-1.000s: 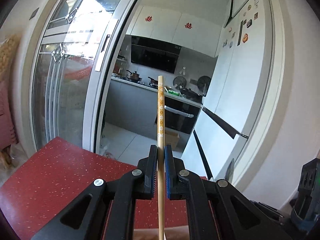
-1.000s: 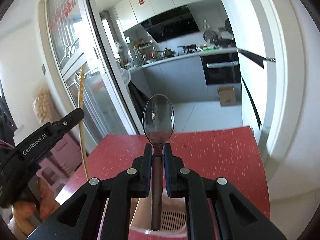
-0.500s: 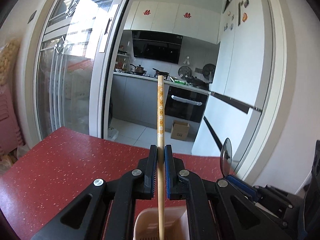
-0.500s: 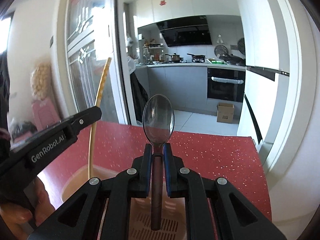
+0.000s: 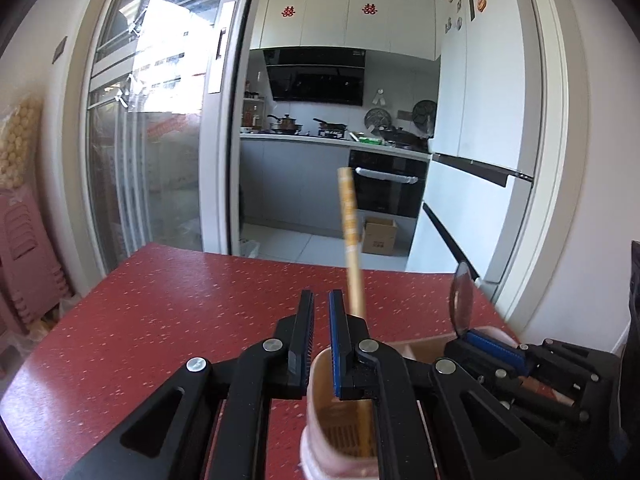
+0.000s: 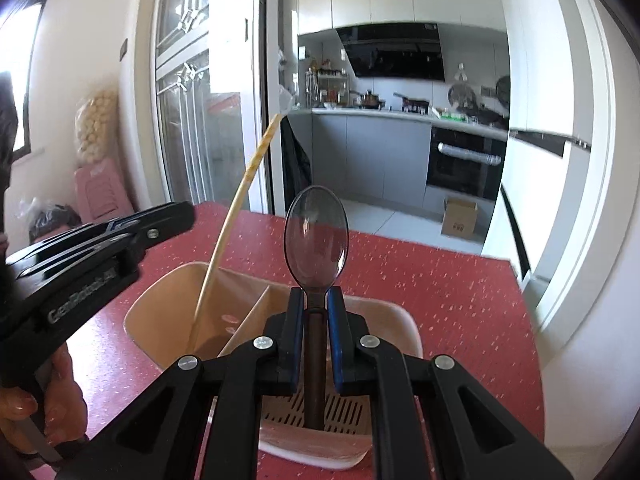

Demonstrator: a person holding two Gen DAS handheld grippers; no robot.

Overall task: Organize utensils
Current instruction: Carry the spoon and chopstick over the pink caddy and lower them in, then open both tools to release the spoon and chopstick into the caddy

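Note:
A beige two-compartment utensil holder (image 6: 168,292) stands on the red speckled table (image 6: 440,280). A patterned wooden chopstick (image 6: 248,184) leans in its left compartment, free of any grip. In the left wrist view the chopstick (image 5: 348,216) rises to the right of my left gripper (image 5: 322,300), whose jaws stand close together with nothing between them. My right gripper (image 6: 314,300) is shut on the dark handle of a spoon (image 6: 316,236), bowl up, handle end down in the right compartment over its slotted floor. The spoon (image 5: 460,300) and the holder's rim (image 5: 316,364) also show in the left wrist view.
A person's hand (image 6: 24,400) holds the left gripper (image 6: 180,216) at the table's left. Past the table's far edge are a sliding glass door (image 5: 168,128), a kitchen, a white fridge (image 5: 480,140) and a cardboard box (image 5: 378,236). Pink stools (image 5: 28,240) stand at the left.
Both grippers have sunk toward the holder. The chopstick has left the left jaws and now leans in the left compartment. The spoon's handle has gone down into the right compartment.

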